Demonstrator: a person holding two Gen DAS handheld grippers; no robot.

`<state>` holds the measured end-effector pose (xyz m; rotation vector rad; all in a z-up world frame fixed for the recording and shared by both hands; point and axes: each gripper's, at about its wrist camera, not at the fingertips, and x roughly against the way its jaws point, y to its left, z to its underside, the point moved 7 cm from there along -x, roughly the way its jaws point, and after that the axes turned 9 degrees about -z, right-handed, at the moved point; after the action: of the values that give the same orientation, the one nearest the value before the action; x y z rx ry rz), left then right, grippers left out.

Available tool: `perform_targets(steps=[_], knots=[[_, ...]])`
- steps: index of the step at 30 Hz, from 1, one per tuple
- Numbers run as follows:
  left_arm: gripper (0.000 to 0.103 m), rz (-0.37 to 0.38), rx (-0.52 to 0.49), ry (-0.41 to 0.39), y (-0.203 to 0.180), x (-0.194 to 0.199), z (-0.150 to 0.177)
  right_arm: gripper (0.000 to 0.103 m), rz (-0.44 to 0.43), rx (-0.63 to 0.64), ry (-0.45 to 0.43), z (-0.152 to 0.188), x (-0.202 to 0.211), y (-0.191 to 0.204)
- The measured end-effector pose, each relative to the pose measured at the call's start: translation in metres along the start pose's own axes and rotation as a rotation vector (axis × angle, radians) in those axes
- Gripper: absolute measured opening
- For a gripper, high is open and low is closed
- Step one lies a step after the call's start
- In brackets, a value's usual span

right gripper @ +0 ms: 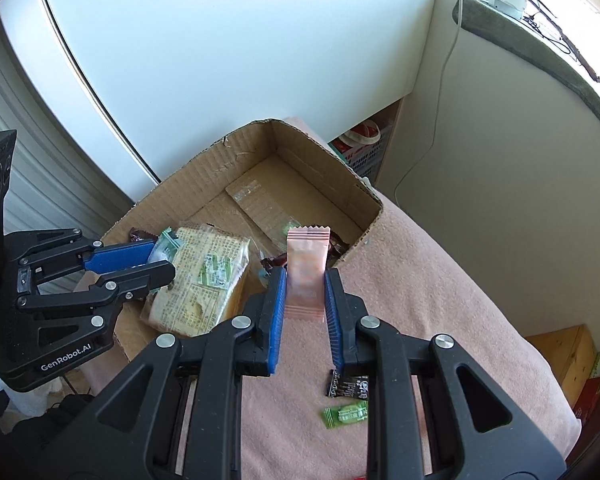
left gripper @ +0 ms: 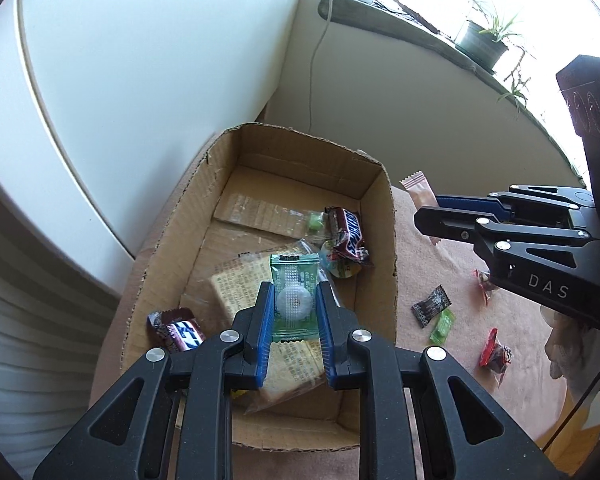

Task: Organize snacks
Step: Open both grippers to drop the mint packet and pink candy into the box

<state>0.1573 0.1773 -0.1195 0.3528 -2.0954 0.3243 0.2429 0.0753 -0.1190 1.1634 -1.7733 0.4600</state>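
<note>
My left gripper (left gripper: 294, 300) is shut on a green packet with a white ring candy (left gripper: 294, 286), held over the open cardboard box (left gripper: 384, 216). The box holds a wrapped cracker pack (left gripper: 236, 288), a Snickers bar (left gripper: 348, 234), a small chocolate bar (left gripper: 178, 330) and other sweets. My right gripper (right gripper: 305, 280) is shut on a pink packet (right gripper: 307, 258) just right of the box over the pink cloth; it also shows in the left wrist view (left gripper: 424, 208). The left gripper shows in the right wrist view (right gripper: 156, 260).
Loose sweets lie on the pink cloth (left gripper: 460, 280): a black one (left gripper: 430, 305), a green one (left gripper: 442, 326), red ones (left gripper: 496, 354). In the right wrist view the black (right gripper: 348, 386) and green (right gripper: 346, 414) sweets lie under the fingers. A white wall stands behind; a windowsill with plants (left gripper: 484, 40).
</note>
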Motion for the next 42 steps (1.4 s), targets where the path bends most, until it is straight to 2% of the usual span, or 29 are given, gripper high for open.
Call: perform_targets(steps=[8,21,23,24,25,26,30,32,35,37,42], knots=[[0.019,-0.006,0.018,-0.003,0.009,0.001,0.002,0.020,-0.028,0.003,0.025,-0.013,-0.025,0.017],[0.021,-0.015,0.017,-0.005,0.012,0.004,0.004,0.021,-0.054,-0.005,0.037,-0.015,-0.032,0.026],[0.021,-0.016,0.016,-0.003,0.011,0.005,0.003,0.034,-0.052,0.000,0.039,-0.015,-0.032,0.026],[0.022,-0.019,0.015,-0.002,0.011,0.005,0.003,0.052,-0.053,0.002,0.035,-0.016,-0.031,0.026],[0.024,-0.022,0.013,-0.002,0.010,0.005,0.004,0.065,-0.049,0.005,0.028,-0.016,-0.029,0.026],[0.030,-0.024,0.010,-0.003,0.010,0.005,0.004,0.067,-0.042,0.007,0.018,-0.017,-0.028,0.027],[0.047,-0.045,0.005,-0.007,0.010,0.007,0.005,0.069,-0.032,0.002,0.015,-0.017,-0.024,0.025],[0.052,-0.058,0.003,-0.015,0.010,0.009,0.006,0.070,-0.023,0.008,0.019,-0.016,-0.022,0.024],[0.054,-0.070,-0.009,-0.017,0.009,0.011,0.006,0.070,-0.014,0.010,0.020,-0.012,-0.020,0.022],[0.060,-0.085,-0.019,-0.018,0.008,0.011,0.006,0.070,-0.012,0.003,0.018,-0.010,-0.016,0.019],[0.061,-0.088,-0.023,-0.020,0.004,0.015,0.006,0.076,-0.006,-0.017,-0.001,-0.004,-0.004,0.010]])
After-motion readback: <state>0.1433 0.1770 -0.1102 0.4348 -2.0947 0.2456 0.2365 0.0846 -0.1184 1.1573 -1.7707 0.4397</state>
